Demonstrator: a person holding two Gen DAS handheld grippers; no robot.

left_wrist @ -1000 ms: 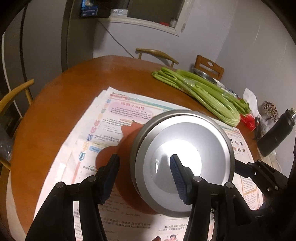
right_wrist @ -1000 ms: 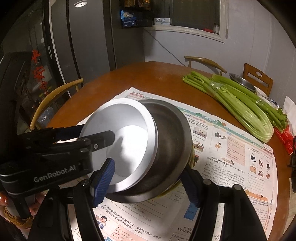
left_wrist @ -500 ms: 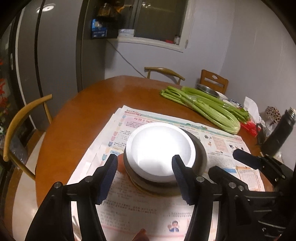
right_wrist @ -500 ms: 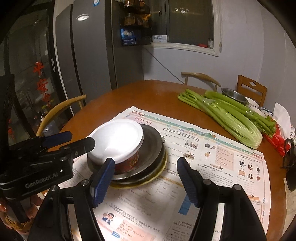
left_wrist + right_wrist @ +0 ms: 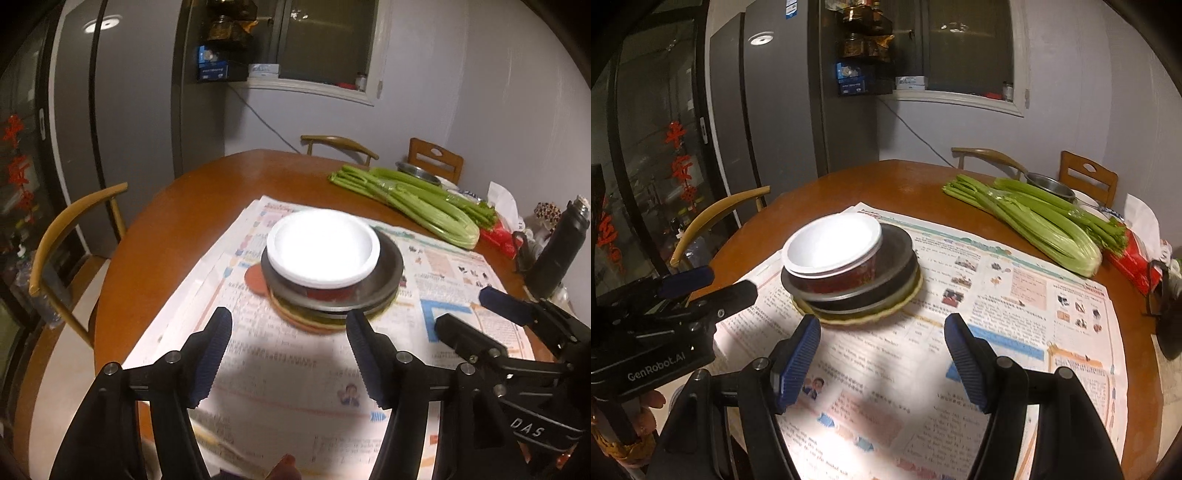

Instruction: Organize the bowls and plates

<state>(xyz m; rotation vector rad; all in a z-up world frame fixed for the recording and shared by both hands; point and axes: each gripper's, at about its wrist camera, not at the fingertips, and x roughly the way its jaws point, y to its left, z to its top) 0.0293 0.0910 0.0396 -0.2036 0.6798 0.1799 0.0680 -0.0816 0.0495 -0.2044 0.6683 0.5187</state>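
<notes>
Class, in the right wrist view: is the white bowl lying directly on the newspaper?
No, the white bowl sits inside a metal dish stacked on other plates.

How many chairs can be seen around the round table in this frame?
3. One curved-back chair at the table's left edge, a second curved-back chair on the far side, and a slatted wooden chair at far right. Others may be out of view.

the room is dim and warm-toned, lit from overhead: a ceiling lamp reflects as a bright spot on the fridge door (image 5: 107,24) at 11 o'clock. the white bowl (image 5: 323,245) glares, blown out to a flat patch. soft shadows lie on the newspaper (image 5: 960,350) toward 6 o'clock. print is blurred. fisheye bending and black corners ring both views.
</notes>
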